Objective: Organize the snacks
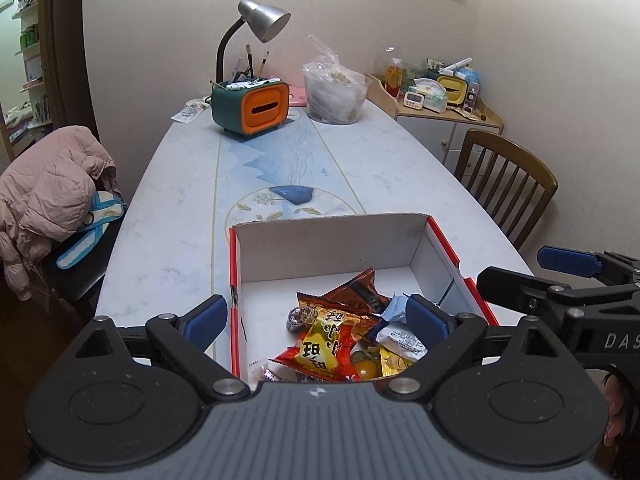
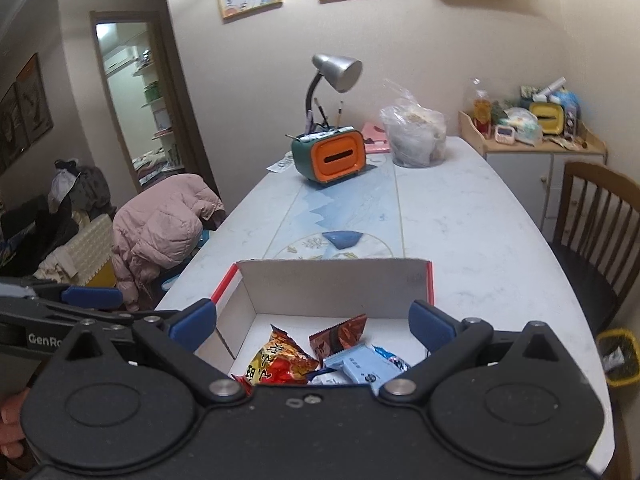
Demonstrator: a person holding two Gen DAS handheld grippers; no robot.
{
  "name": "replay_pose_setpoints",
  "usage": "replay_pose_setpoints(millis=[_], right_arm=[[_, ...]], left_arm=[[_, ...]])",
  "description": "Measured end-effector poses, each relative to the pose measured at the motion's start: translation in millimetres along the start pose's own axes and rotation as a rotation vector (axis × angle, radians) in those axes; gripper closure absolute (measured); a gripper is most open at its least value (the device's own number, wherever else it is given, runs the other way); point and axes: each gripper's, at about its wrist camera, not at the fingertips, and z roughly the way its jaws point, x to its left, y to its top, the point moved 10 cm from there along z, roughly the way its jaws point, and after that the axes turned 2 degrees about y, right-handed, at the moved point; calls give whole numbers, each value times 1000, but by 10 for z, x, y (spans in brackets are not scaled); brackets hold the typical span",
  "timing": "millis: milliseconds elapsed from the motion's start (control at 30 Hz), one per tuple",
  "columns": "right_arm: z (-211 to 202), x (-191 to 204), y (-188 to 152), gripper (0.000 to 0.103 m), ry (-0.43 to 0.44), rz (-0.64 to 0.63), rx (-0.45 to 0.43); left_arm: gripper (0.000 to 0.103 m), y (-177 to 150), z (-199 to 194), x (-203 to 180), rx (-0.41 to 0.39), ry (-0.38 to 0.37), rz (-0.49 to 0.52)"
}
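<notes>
A shallow white cardboard box with a red printed outer rim (image 1: 440, 248) sits at the near end of a long pale marble-patterned table with a blue painted strip down its middle (image 1: 172, 208), and both tools hang over it. The left gripper (image 1: 316, 320), black with blue pads, has its jaws spread wide and nothing between them; its left pad lies outside the box's left wall and its right pad is above the heap of wrappers. That heap is in the near part of the box: a red and yellow snack packet with printed characters (image 1: 324, 352) on top, a dark orange crinkled packet (image 1: 352, 292) behind it, a pale blue and white wrapped piece (image 1: 394, 308) to the right, and small foil-wrapped sweets at the edges. The right gripper (image 2: 312, 326), of the same make, also stands spread with nothing pinched, its pads straddling the box opening, over a light blue flat packet (image 2: 360, 368) and the orange packets. At the far end of the table stand a green and orange tissue box shaped like an old television (image 1: 250, 108), a grey gooseneck desk lamp (image 1: 262, 20) and a clear plastic bag with food inside (image 1: 334, 92). A pink padded jacket (image 1: 52, 196) is draped over a chair on the left, and a brown wooden slatted chair (image 1: 508, 184) stands on the right.
</notes>
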Motion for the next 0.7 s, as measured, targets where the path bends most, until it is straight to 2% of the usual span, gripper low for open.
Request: replay_pose_setpoints(millis=[700], right_arm=[[-77,-3,-63,0,-37,24,-11]], left_arm=[[6,-42,-15,-10,9,-1,6]])
